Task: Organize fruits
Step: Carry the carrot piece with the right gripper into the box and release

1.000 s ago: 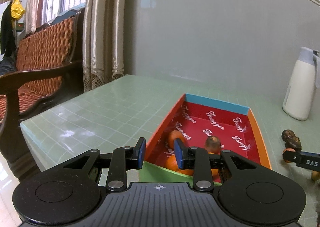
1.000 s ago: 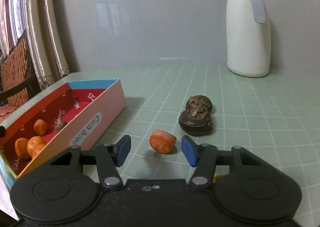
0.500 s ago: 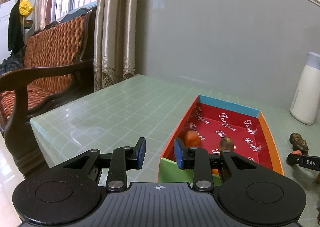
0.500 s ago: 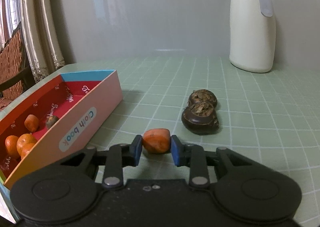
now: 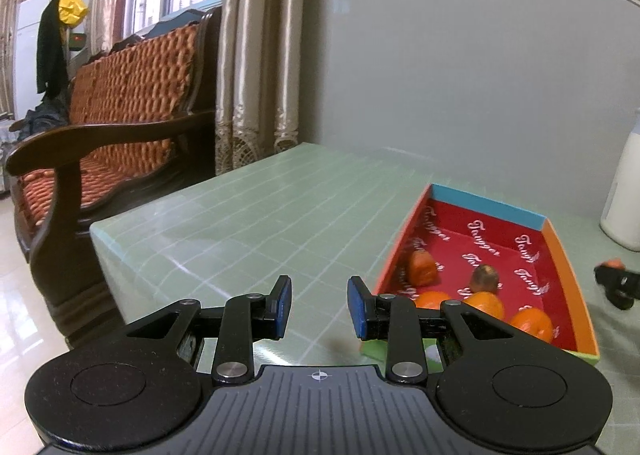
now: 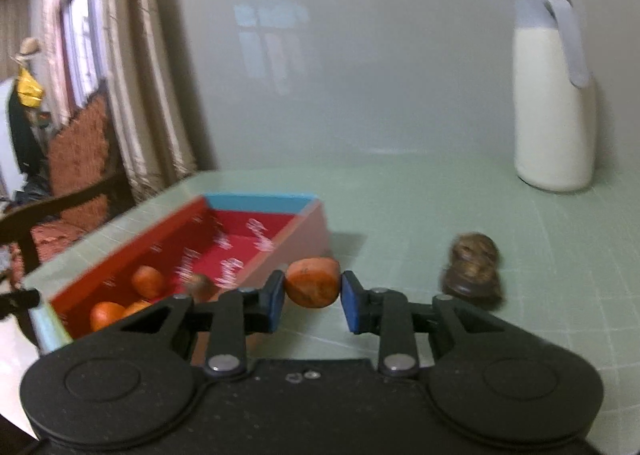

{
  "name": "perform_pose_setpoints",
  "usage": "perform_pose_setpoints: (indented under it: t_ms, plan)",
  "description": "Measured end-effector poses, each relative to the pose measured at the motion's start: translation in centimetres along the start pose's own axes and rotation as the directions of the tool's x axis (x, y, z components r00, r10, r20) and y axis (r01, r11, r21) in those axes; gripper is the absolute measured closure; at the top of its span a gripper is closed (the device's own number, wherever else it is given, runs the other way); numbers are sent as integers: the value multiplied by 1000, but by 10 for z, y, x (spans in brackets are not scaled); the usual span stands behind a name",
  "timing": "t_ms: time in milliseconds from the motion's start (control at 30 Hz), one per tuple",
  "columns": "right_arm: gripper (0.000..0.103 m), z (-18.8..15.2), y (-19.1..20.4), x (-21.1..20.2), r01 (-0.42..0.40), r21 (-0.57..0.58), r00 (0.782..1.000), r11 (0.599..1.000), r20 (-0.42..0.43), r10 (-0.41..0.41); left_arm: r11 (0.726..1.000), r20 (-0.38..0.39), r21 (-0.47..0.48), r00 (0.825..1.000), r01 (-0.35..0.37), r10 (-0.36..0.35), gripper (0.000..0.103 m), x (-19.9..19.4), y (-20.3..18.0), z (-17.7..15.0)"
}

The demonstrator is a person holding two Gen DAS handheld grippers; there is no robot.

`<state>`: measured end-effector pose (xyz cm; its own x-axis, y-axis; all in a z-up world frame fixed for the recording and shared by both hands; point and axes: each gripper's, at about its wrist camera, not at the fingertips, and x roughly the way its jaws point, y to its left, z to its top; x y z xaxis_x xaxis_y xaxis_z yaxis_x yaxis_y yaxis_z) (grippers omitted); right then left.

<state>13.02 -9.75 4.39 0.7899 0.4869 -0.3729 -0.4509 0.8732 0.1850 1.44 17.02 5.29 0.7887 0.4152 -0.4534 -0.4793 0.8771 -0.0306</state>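
Note:
My right gripper [image 6: 313, 295] is shut on a small orange fruit [image 6: 313, 282], held just above the green table beside the box's pink outer wall. The open box [image 6: 260, 199] has a red lining and holds several orange fruits [image 5: 484, 303] and one brown fruit [image 5: 485, 278]. Two dark brown fruits [image 6: 474, 267] lie together on the table, right of the held fruit. My left gripper [image 5: 318, 305] hovers over bare table left of the box [image 5: 568, 267], jaws drawn in with nothing between them. The right gripper's tip [image 5: 616, 283] shows at the right edge of the left wrist view.
A white jug with a grey lid [image 6: 554, 103] stands at the back right by the wall. The table's left edge [image 5: 96, 231] drops off toward a wooden chair with an orange cushion [image 5: 120, 115] and curtains behind it.
The right gripper's jaws came together on the orange fruit, lifted it off the table and swung toward the box. The left gripper drifted left, away from over the box.

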Motion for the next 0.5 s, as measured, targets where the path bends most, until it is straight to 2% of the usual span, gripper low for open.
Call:
perform_pose_setpoints:
  t_ms: [233, 500]
  plan:
    - [74, 2, 29, -4, -117, -61, 993, 991, 24, 119, 1000, -3, -8, 1000, -20, 20, 72, -5, 10, -3]
    - [74, 0, 51, 8, -151, -99, 988, 984, -13, 151, 1000, -6, -13, 1000, -26, 26, 72, -7, 15, -5]
